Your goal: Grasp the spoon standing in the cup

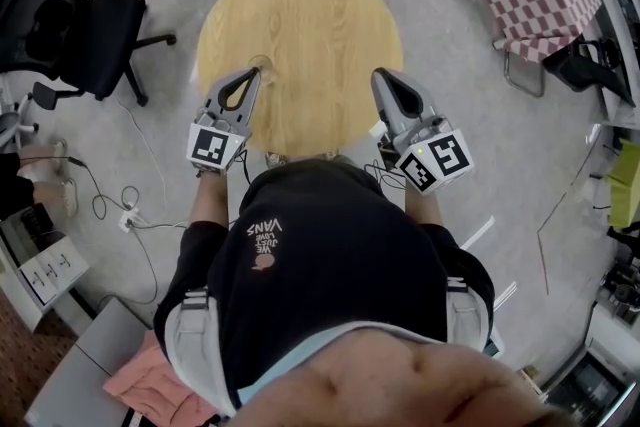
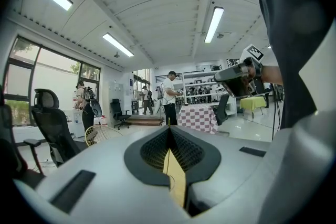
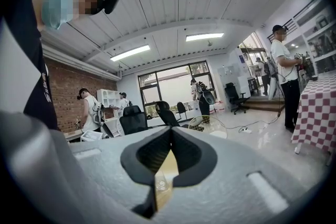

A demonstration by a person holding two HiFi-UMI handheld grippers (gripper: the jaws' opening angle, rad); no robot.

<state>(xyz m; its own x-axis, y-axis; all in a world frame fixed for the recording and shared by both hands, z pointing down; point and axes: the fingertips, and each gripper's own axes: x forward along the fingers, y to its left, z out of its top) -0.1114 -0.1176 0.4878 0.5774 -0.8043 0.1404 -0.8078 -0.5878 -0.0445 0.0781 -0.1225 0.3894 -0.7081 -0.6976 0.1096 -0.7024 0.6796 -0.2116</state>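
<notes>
While left tongs [image 1: 251, 75], right tongs [image 1: 384, 77] overhang table [image 1: 300, 30], both are closed

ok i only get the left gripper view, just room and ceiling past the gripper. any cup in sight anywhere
Observer: No. The head view shows the round table, and no cup or spoon shows on it.
Operator: where's my left gripper then
Observer: The left gripper points in over the table's near left edge.
Operator: and the right
Observer: The right gripper is level with it at the near right edge; its own view shows its jaws together with nothing held.
</notes>
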